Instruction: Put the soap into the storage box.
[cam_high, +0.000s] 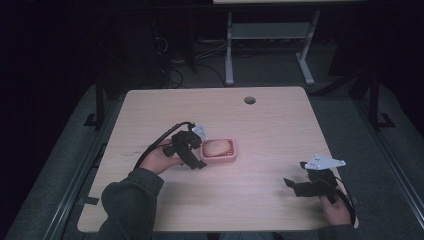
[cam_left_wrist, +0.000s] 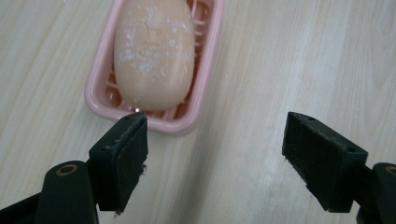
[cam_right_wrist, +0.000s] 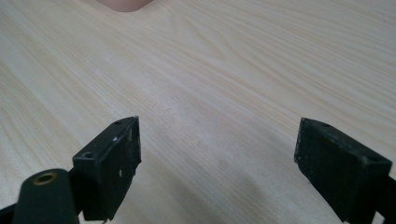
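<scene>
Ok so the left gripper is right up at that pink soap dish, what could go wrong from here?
1. The left gripper is open but off to one side of the soap dish; closing now might catch only a corner and tip or shove it.
2. The soap bar lies loose in the dish and looks flaky; it could slip out if the dish tilts.
3. The right gripper is far off, so nothing steadies the dish against sliding on the table.
</scene>
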